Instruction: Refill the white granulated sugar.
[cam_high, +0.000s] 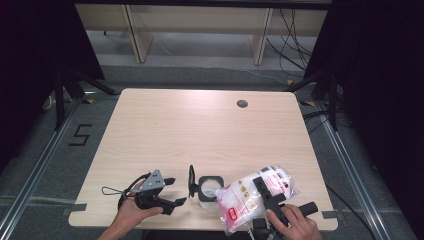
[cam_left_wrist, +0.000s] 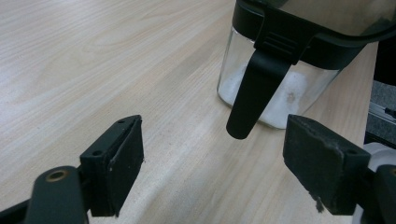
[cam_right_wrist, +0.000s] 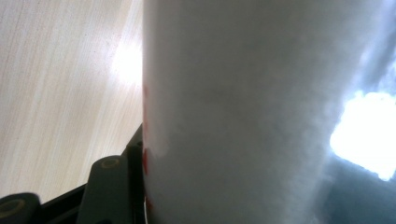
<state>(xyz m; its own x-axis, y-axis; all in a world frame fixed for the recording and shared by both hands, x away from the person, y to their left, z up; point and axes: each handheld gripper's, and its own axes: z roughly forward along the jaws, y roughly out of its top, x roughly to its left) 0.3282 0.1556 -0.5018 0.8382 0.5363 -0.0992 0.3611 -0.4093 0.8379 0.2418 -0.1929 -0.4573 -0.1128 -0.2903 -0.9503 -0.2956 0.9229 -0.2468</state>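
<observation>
A glass jar (cam_high: 208, 191) with a black rim stands near the table's front edge, its black lid (cam_high: 191, 181) flipped up on its left. In the left gripper view the jar (cam_left_wrist: 280, 93) holds a little white powder, and a black latch (cam_left_wrist: 254, 93) hangs down its side. My left gripper (cam_high: 176, 192) lies open just left of the jar, its pads (cam_left_wrist: 116, 163) wide apart and holding nothing. My right gripper (cam_high: 264, 191) is shut on a clear bag of white powder (cam_high: 250, 197) with red print, whose left corner is at the jar's mouth. Up close the bag (cam_right_wrist: 243, 112) hides one jaw.
The pale wooden table (cam_high: 200, 130) has a round cable hole (cam_high: 242, 103) at the back right. Both hands are at its front edge. On the floor to the left is a taped "5" (cam_high: 80, 135). Dark stands flank the table.
</observation>
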